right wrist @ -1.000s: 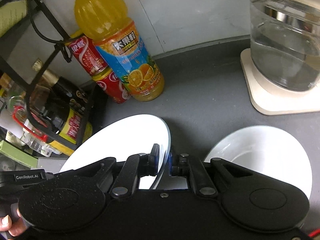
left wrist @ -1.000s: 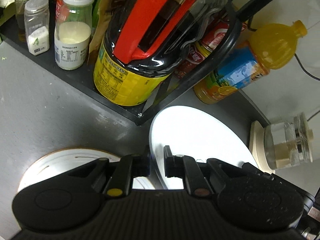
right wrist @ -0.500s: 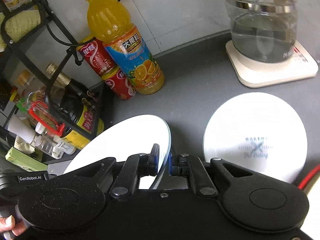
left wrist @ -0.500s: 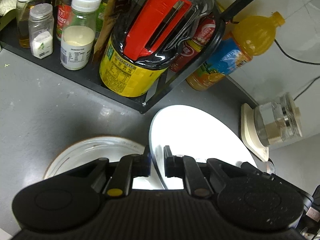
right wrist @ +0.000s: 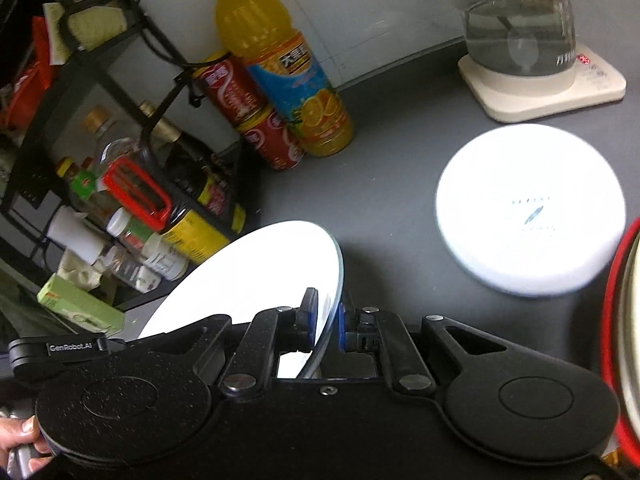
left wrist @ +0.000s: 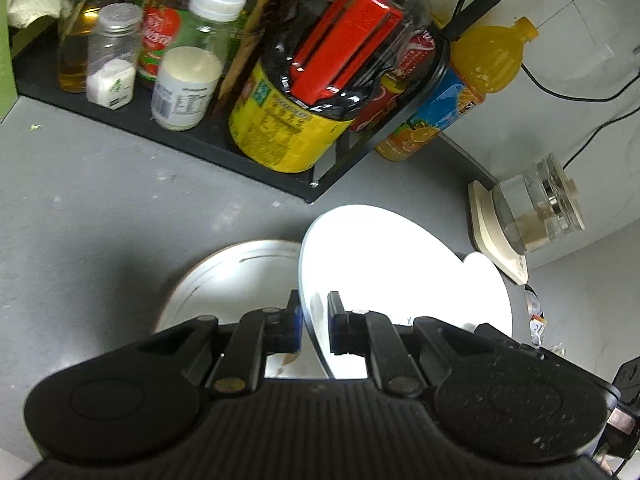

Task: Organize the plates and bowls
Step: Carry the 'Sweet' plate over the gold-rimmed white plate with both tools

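A white plate [left wrist: 400,280] is held between both grippers, lifted above the grey counter and tilted. My left gripper [left wrist: 314,326] is shut on its left rim. My right gripper [right wrist: 326,326] is shut on the same plate [right wrist: 260,276] at its right rim. Below, in the left wrist view, a brown-rimmed white plate [left wrist: 224,276] lies flat on the counter. A white upturned plate or bowl with a printed mark [right wrist: 530,208] lies on the counter in the right wrist view. A red-rimmed dish [right wrist: 618,320] shows at the right edge.
A black wire rack [left wrist: 192,136] holds bottles, jars and a yellow-labelled jug [left wrist: 296,128]. An orange drink bottle [right wrist: 288,72] and red cans [right wrist: 248,112] stand beside it. A glass kettle on a cream base [right wrist: 528,60] stands at the back right.
Both grippers have risen and pulled back with the white plate between them. More of the counter, the brown-rimmed plate and the marked white plate has come into view.
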Demonstrator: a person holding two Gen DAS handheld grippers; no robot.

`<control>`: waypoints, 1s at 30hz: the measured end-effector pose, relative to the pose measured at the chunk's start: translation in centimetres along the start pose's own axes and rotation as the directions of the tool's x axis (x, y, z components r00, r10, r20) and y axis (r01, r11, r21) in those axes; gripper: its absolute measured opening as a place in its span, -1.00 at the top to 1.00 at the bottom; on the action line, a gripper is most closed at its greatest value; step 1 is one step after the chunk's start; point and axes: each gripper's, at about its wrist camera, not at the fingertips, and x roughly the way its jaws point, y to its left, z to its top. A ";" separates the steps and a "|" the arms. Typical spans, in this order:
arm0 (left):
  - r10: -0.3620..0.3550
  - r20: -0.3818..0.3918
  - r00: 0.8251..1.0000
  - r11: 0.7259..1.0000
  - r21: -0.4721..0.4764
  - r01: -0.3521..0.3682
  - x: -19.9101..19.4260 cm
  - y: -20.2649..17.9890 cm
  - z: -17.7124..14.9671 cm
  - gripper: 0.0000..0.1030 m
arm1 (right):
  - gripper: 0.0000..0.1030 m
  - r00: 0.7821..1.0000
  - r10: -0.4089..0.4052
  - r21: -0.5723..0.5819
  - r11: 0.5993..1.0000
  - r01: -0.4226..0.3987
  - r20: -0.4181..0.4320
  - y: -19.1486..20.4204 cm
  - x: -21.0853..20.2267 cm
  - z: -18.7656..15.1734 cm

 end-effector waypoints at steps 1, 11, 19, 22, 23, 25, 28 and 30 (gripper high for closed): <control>-0.005 -0.001 1.000 1.000 0.002 0.005 -0.2 0.5 -0.1 0.81 | 0.81 1.000 0.009 -0.001 1.000 -0.009 0.001 0.0 0.0 -0.5; -0.034 -0.003 0.999 0.999 0.027 0.034 -1.2 3.2 -1.3 0.81 | 0.81 0.999 0.039 -0.044 0.998 -0.040 -0.005 1.1 0.0 -3.5; -0.026 -0.023 0.999 0.999 0.026 0.026 -0.6 4.6 -2.0 0.81 | 0.81 0.999 0.019 -0.082 0.996 -0.021 -0.027 1.7 0.4 -4.6; -0.005 -0.031 1.000 1.000 0.025 0.006 -0.3 5.0 -2.3 0.81 | 0.80 0.999 0.005 -0.114 0.993 -0.008 -0.031 2.3 0.6 -4.7; -0.001 -0.035 0.999 1.000 0.019 0.002 -0.2 5.2 -2.3 0.81 | 0.80 0.999 -0.001 -0.126 0.992 -0.004 -0.035 2.5 0.8 -4.8; 0.005 -0.040 0.999 1.000 0.012 -0.004 -0.1 5.5 -2.5 0.81 | 0.80 0.999 -0.006 -0.128 0.992 0.001 -0.045 2.6 1.1 -4.9; 0.022 -0.047 0.999 1.000 0.008 -0.021 0.3 5.8 -2.6 0.81 | 0.81 0.998 -0.021 -0.132 0.991 0.013 -0.056 2.8 1.5 -5.2; 0.040 -0.054 0.998 0.999 0.007 -0.040 0.5 5.8 -2.7 0.81 | 0.81 0.998 -0.035 -0.144 0.989 0.027 -0.049 3.0 1.7 -5.5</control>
